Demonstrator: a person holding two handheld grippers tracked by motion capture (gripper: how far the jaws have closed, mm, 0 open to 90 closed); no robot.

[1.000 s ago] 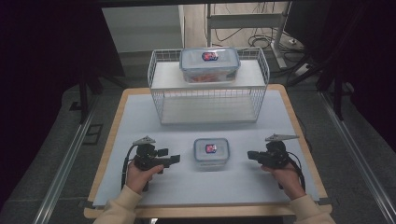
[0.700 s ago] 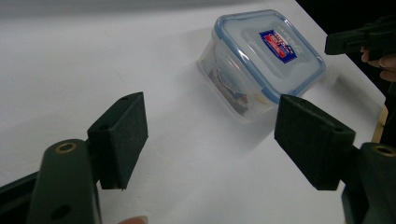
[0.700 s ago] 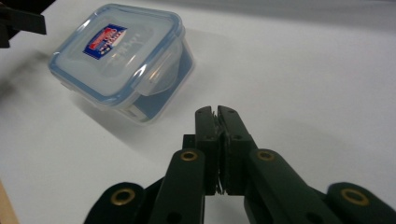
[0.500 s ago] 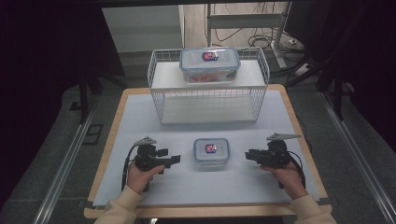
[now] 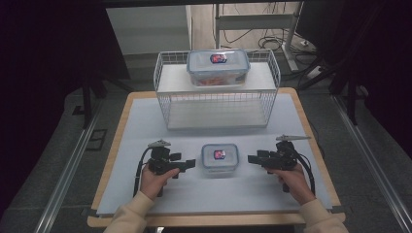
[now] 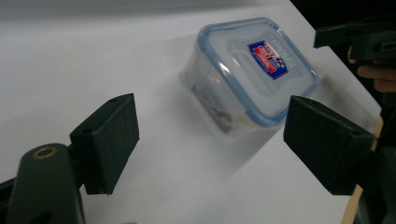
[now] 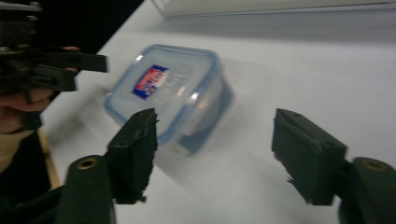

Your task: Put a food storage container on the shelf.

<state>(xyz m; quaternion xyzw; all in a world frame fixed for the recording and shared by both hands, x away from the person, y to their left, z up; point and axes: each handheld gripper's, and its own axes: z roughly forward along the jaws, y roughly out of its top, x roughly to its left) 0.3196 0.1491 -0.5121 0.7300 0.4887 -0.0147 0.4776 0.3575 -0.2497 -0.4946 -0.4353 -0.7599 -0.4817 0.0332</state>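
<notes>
On the desk (image 5: 145, 131), a small lidded container (image 5: 220, 158) sits between the gaping left tongs (image 5: 187, 165) and right tongs (image 5: 252, 158), untouched, with a wire rack (image 5: 218, 104) carrying a larger container (image 5: 218, 67) farther back.

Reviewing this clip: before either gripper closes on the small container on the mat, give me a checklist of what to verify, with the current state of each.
1. Left gripper open: ok, jaws spread wide in the left gripper view.
2. Right gripper open: ok, jaws spread wide in its own view.
3. Small container free between them: ok, neither gripper touches it.
4. Its lid seated: looks ok; whether the latches are locked, cannot tell.
5. Container flat on the white mat: ok.
6. Wire basket with the large container on top stands apart: ok.
</notes>
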